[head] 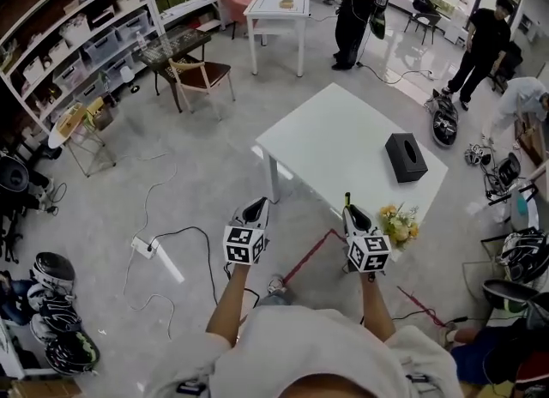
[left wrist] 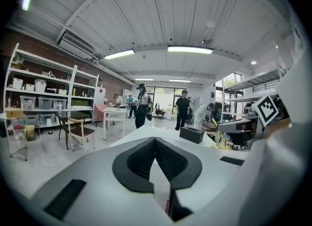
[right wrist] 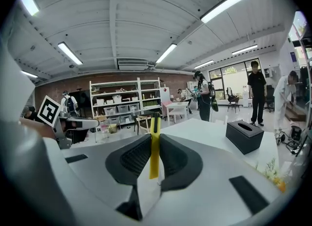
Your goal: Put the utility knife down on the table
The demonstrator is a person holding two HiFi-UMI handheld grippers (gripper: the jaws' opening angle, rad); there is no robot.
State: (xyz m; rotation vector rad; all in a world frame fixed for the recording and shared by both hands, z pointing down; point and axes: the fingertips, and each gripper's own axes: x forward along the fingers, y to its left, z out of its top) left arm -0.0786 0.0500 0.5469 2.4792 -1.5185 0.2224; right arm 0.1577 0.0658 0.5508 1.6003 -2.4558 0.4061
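A slim yellow and black utility knife [right wrist: 154, 144] stands upright between the pads of my right gripper [right wrist: 154, 140], which is shut on it. In the head view the knife [head: 347, 200] sticks out ahead of the right gripper [head: 353, 214], at the near edge of the white table [head: 343, 143]. My left gripper [head: 255, 210] hangs over the floor just left of the table's near corner. Its jaws [left wrist: 155, 142] meet at the tips with nothing between them.
A black tissue box [head: 405, 156] sits on the table's right side, and a bunch of yellow flowers [head: 399, 225] lies by the near right edge. Red tape lines [head: 310, 253] and a white power strip [head: 146, 248] with cables are on the floor. Several people stand farther back.
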